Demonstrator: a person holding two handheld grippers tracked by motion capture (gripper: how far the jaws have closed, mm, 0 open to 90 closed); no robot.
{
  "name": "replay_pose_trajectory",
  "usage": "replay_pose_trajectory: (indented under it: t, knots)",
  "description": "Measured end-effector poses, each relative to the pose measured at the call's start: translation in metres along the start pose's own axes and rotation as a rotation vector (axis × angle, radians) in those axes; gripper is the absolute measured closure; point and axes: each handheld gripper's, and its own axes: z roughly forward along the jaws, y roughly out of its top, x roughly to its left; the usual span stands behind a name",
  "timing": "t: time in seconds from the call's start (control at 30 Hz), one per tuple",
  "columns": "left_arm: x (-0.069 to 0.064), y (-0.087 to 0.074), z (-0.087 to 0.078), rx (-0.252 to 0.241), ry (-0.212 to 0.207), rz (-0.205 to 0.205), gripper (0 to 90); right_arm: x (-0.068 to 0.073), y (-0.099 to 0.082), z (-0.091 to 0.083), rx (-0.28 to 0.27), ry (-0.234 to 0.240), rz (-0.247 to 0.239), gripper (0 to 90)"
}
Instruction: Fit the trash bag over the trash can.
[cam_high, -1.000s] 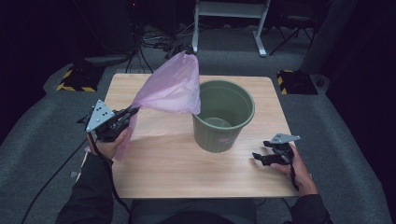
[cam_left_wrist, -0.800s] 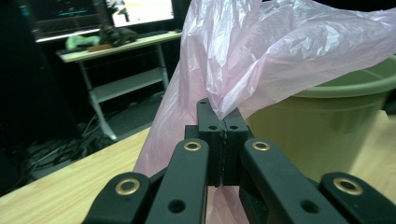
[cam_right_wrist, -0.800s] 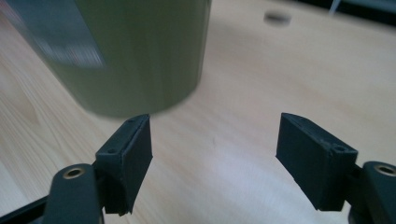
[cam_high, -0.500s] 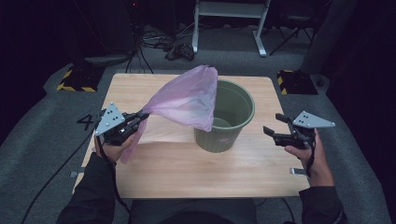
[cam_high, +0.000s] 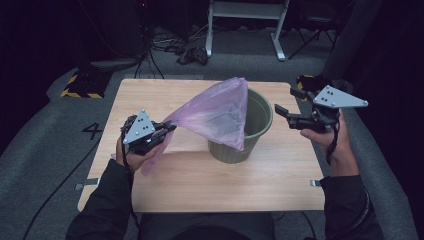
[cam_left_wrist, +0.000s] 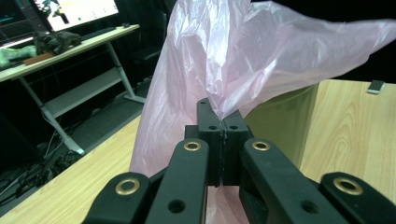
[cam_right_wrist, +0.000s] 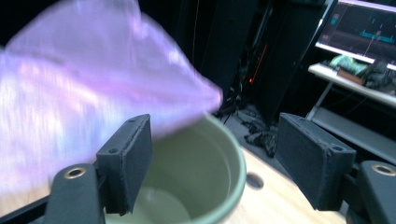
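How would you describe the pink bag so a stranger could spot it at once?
Start at the wooden table and find the green bucket near its middle. Billowing over the bucket's left rim is the pink bag, pinched by the left tongs. It is the one thin, see-through, crinkled thing there.

A white-framed desk (cam_high: 246, 20) stands beyond the wooden table (cam_high: 200, 185).

You have one pink plastic bag (cam_high: 220, 112), one green bucket (cam_high: 252, 135), one table (cam_high: 280, 185) and two grippers: left (cam_high: 167, 129), right (cam_high: 284, 106).
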Motion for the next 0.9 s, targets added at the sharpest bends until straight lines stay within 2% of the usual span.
replay_pose_trajectory:
  t: [0.1,0.13,0.17,0.33,0.37,0.5,0.77,0.83,0.87,0.9]
  knots:
    - [-0.002,0.002,0.005,0.011,-0.008,0.014,89.8,0.004,0.016,0.009,-0.008,0.003,-0.019,27.5]
    - [-0.002,0.002,0.005,0.011,-0.008,0.014,89.8,0.004,0.016,0.009,-0.008,0.003,-0.019,27.5]
    - [-0.004,0.003,0.008,0.018,-0.005,0.015,89.8,0.007,0.023,0.016,-0.004,0.008,-0.034,27.3]
    - [-0.004,0.006,0.014,0.042,-0.005,0.039,89.8,0.016,0.033,0.031,0.004,0.024,-0.061,27.1]
    - [-0.004,0.007,0.019,0.052,-0.006,0.048,89.8,0.020,0.037,0.039,0.010,0.029,-0.080,27.0]
    - [-0.002,0.007,0.028,0.074,-0.013,0.067,89.8,0.027,0.044,0.055,0.034,0.056,-0.103,26.8]
    - [-0.004,0.010,0.042,0.084,-0.039,0.081,89.8,0.040,0.039,0.095,0.149,0.113,-0.140,27.9]
    - [-0.005,0.012,0.045,0.085,-0.046,0.086,89.8,0.045,0.035,0.102,0.190,0.133,-0.161,28.7]
    - [-0.005,0.012,0.045,0.085,-0.046,0.086,89.8,0.045,0.035,0.102,0.190,0.133,-0.161,28.7]
    - [-0.006,0.014,0.049,0.090,-0.044,0.092,89.8,0.050,0.031,0.110,0.232,0.144,-0.170,31.2]
